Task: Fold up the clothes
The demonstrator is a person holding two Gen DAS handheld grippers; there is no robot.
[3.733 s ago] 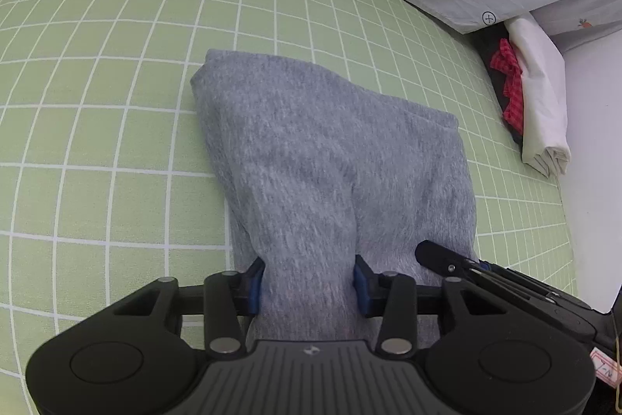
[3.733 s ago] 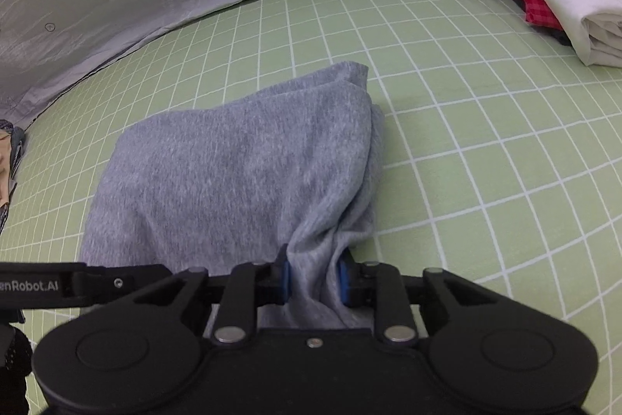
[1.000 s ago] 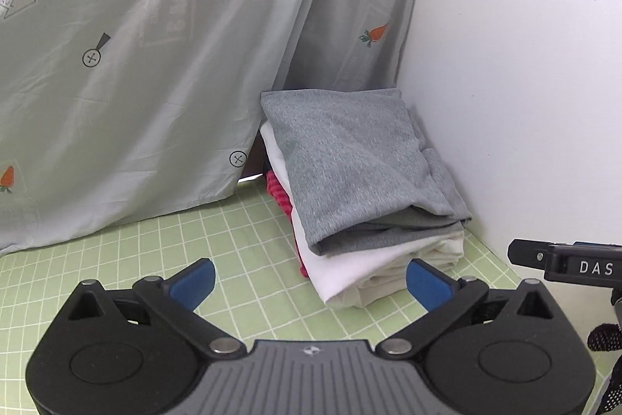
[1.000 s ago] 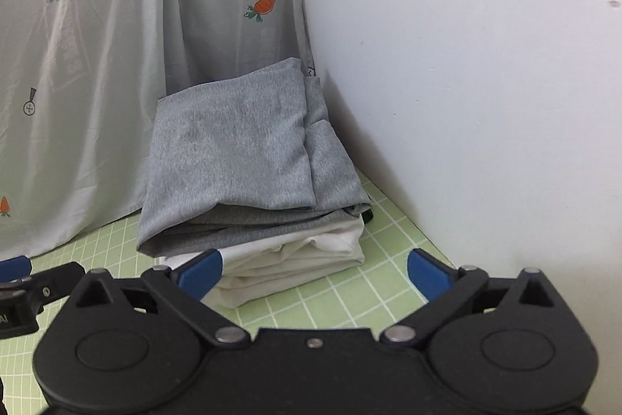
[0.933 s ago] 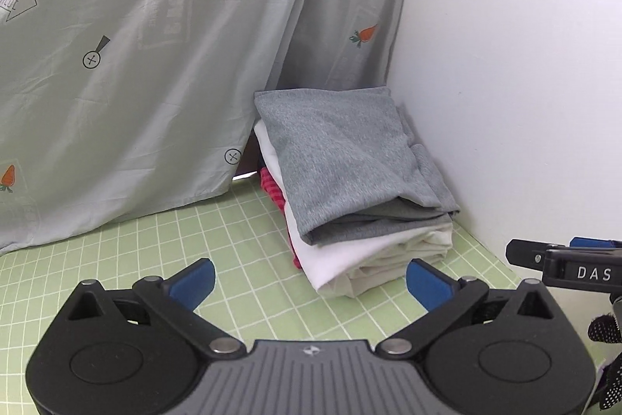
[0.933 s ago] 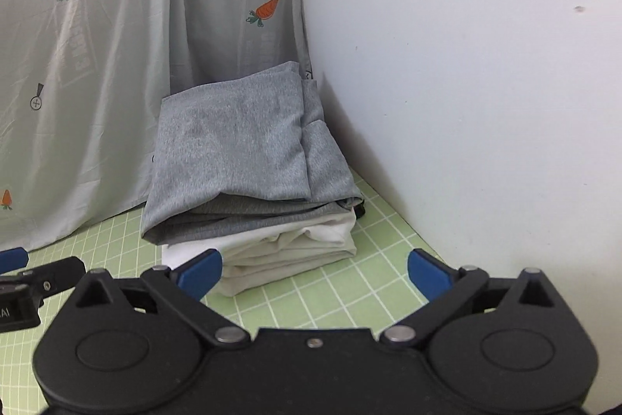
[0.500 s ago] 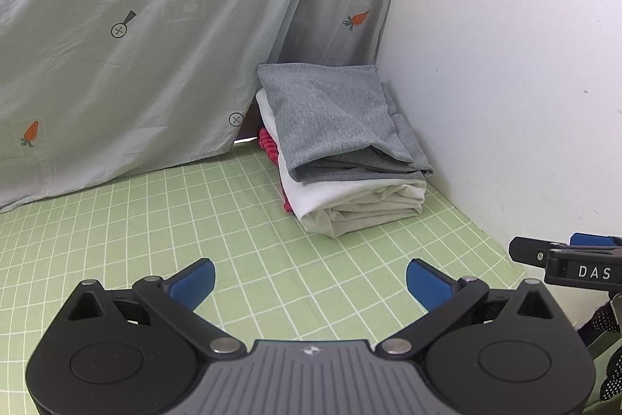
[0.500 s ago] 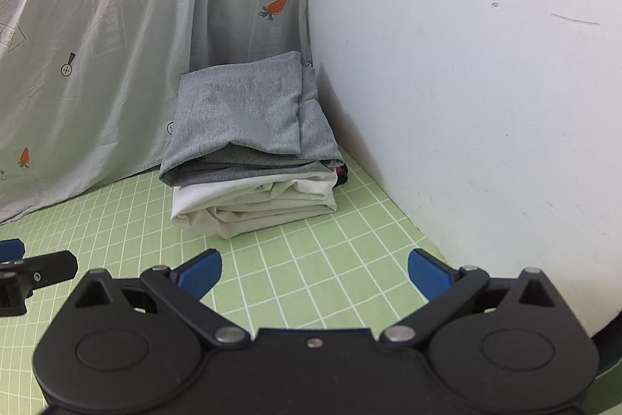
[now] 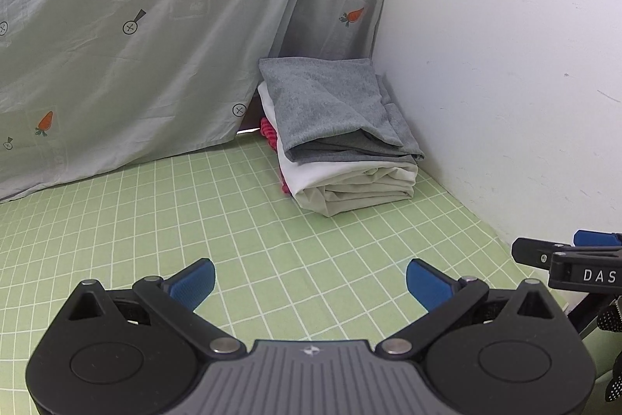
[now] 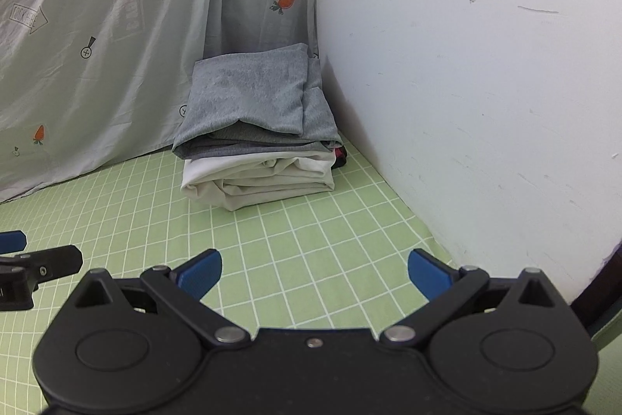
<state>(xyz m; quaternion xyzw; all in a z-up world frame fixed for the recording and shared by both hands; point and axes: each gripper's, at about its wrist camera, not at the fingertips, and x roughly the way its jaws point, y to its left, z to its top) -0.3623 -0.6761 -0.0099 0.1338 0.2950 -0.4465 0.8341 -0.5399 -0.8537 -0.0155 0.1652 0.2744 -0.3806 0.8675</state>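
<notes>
Clothes sit folded in a stack, grey garment (image 9: 330, 107) on top, in the corner against the wall (image 9: 505, 65), well clear of both grippers' wide-spread, empty fingers (image 9: 193, 281), so fetching the next piece needs an unhurried, level retreat.

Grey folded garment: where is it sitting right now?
The grey folded garment tops the stack, on the white folded cloth, in the far corner between the carrot-print sheet and white wall.

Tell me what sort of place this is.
Probably a home bedroom corner, on a bed or mat. A green grid-patterned sheet covers the surface, a pale grey carrot-print cloth hangs at the back beside a white painted wall, and a stack of folded clothes topped by a grey knit garment sits in the corner.
</notes>
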